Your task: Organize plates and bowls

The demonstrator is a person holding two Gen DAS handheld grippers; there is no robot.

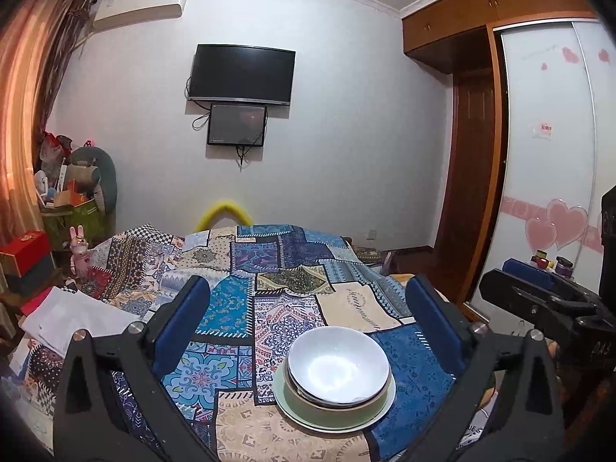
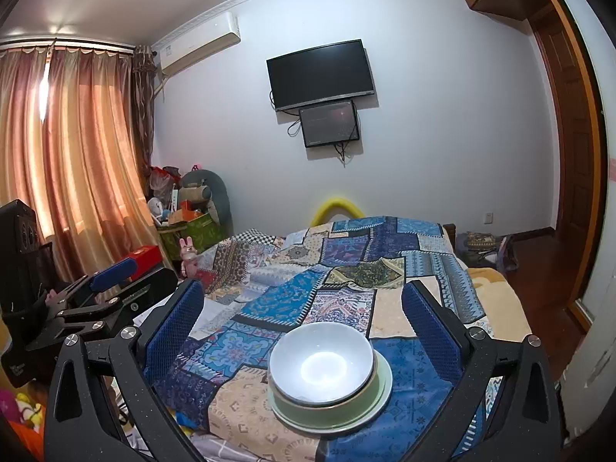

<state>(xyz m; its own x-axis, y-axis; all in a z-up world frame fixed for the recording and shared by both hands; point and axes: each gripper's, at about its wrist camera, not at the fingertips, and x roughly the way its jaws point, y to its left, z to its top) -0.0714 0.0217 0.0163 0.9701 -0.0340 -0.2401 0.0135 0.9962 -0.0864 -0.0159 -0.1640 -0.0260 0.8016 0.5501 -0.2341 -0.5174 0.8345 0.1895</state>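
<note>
White glossy bowl nested in stack on pale green round plate, on patchwork bedspread.
Left gripper and right gripper level-ish, tilted slightly down, jaws released wide, empty, flanking stack untouched; bedspread edge near right, open cloth beyond.

A white bowl is nested in a pale green bowl on a pale green plate. The bedspread is patterned in blue, beige patchwork. Orange-pink curtains are seen at ten o'clock.
</note>
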